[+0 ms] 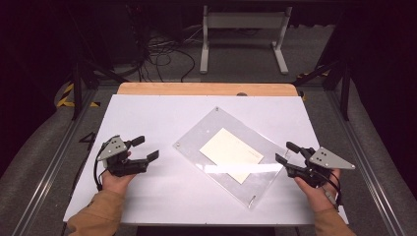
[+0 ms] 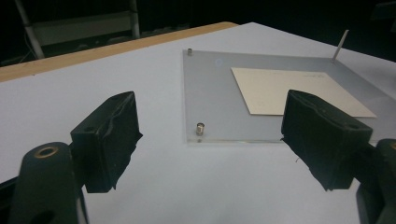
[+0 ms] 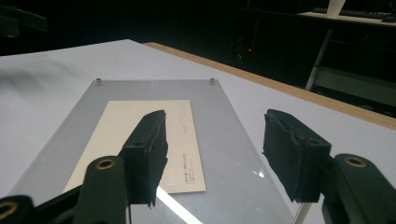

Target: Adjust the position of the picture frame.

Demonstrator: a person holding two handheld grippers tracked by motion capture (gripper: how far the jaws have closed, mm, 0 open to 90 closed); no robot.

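A clear acrylic plate (image 1: 216, 129) with small metal pegs at its corners lies at an angle on the white table (image 1: 147, 113). A cream card (image 1: 231, 151) rests under or in the plate. My left gripper (image 1: 148, 149) hovers left of the plate, open and empty, its jaws pointing at the plate's near corner peg (image 2: 200, 128). My right gripper (image 1: 286, 153) sits at the plate's right edge, open, with nothing between its jaws. In the right gripper view the card (image 3: 116, 135) and the plate (image 3: 233, 154) lie just beyond the jaws.
A wooden strip (image 1: 206, 89) runs along the table's far edge. Beyond it stand a white metal frame (image 1: 243, 34) and loose cables (image 1: 162, 54) on the floor. Metal rails (image 1: 44, 172) flank the table on both sides.
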